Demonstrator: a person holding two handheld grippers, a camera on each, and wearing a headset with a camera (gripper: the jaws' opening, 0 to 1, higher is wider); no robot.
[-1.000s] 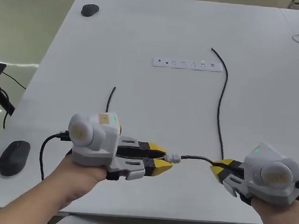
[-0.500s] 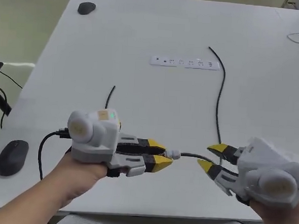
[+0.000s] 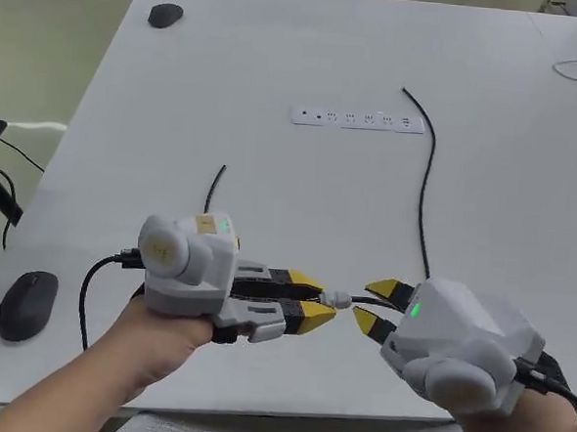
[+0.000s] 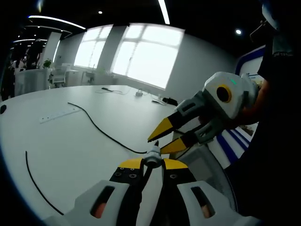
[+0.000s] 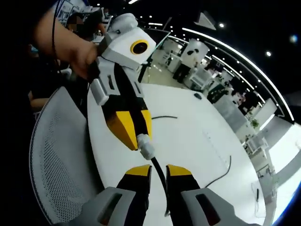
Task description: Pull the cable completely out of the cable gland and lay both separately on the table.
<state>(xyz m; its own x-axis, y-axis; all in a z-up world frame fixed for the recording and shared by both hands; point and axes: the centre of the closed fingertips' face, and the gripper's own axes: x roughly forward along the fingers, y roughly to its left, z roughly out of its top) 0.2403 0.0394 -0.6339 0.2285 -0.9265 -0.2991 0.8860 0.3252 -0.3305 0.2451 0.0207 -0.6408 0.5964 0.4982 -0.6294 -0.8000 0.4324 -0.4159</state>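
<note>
Left gripper [image 3: 322,306] clamped tight on cable gland [image 3: 336,300], over near edge of table [image 3: 278,59]. Right gripper [image 3: 364,302]: 2 jaws parted, straddling cable [image 3: 425,200] just beside gland, gripping nothing. Cable looks light, limp, smooth-jacketed (may slip). Best hold is close to gland, pulling straight along its axis.

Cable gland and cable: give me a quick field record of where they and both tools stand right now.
left tool: shut on the cable gland, over the table's near edge
cable gland: white, at the left tool's tips, cable entering it
right tool: open, jaws on either side of the cable close to the gland, not clamped
cable: black, runs from the gland across the table past the power strip
task state: cable not yet pulled out; neither part laid down
</note>
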